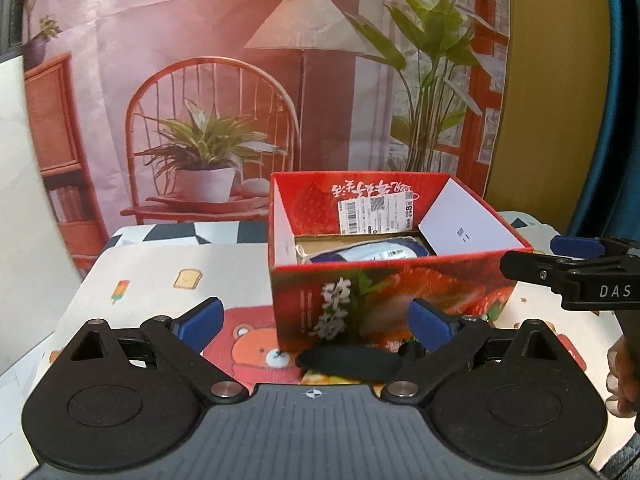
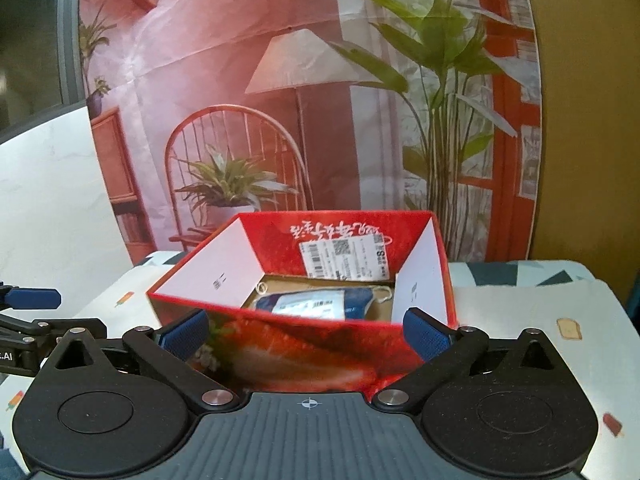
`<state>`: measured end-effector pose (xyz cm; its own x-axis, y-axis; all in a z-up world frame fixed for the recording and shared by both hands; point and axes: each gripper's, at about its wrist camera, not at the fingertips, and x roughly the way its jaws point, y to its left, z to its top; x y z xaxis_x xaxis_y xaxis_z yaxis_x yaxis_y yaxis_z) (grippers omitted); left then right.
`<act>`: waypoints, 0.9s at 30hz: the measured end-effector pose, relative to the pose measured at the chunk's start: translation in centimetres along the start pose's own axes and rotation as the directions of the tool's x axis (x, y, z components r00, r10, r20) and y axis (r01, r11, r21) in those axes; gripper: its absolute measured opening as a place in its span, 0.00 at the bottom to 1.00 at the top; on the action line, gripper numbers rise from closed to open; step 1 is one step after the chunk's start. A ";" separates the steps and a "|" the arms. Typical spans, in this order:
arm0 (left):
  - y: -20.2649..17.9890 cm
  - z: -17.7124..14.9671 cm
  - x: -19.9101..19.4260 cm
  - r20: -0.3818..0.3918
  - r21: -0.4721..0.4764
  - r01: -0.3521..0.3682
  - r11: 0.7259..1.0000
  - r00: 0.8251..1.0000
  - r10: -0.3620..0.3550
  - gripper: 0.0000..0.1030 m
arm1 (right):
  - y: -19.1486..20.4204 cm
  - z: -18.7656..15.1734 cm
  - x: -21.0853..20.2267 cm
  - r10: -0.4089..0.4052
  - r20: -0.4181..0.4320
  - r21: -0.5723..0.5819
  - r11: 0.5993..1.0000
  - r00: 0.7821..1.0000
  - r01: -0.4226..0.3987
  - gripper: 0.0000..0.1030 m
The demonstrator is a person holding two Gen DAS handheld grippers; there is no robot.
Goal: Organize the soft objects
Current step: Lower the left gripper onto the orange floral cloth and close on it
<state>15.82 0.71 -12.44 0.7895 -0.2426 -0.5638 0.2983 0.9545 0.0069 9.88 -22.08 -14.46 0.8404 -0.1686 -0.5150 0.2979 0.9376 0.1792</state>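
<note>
Black and soft, the flat pouch (image 1: pixel 346 362) lies on the table between and just below the spread, empty left gripper (image 1: pixel 316 320), so lower and pinch it flat, then lift it over the red box (image 1: pixel 392 292), beyond the wide-open right gripper (image 2: pixel 306 334).

Staged set — printed living-room backdrop (image 1: pixel 240 60)

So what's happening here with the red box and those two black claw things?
A person is tidying soft items into the red strawberry box using a handheld gripper in each hand. A blue and white soft packet already lies inside the box. Both the left gripper and the right gripper are open and hold nothing. A dark flat item still lies on the patterned tablecloth in front of the box.
</note>
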 end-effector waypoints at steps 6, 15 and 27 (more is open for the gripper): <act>0.2 -1.7 -1.5 0.004 -0.014 -0.006 1.000 1.000 0.006 0.97 | 0.9 -1.9 -1.5 0.008 -0.004 0.015 1.000 1.000 -0.008 1.00; 0.5 -4.1 -2.4 -0.017 -0.060 -0.010 0.998 1.000 0.009 0.97 | 2.8 -5.1 -3.4 0.012 0.003 -0.030 0.999 1.000 -0.012 1.00; 1.2 -7.1 -2.7 -0.045 -0.112 0.001 0.994 0.999 -0.006 0.95 | 2.4 -8.9 -4.6 -0.028 -0.006 -0.006 1.000 1.000 0.028 1.00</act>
<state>10.22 3.70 -16.72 0.7625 -0.2406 -0.6006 0.2371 0.9676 -0.0867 2.68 -16.34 -19.09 0.8294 -0.1928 -0.5244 0.3181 0.9345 0.1595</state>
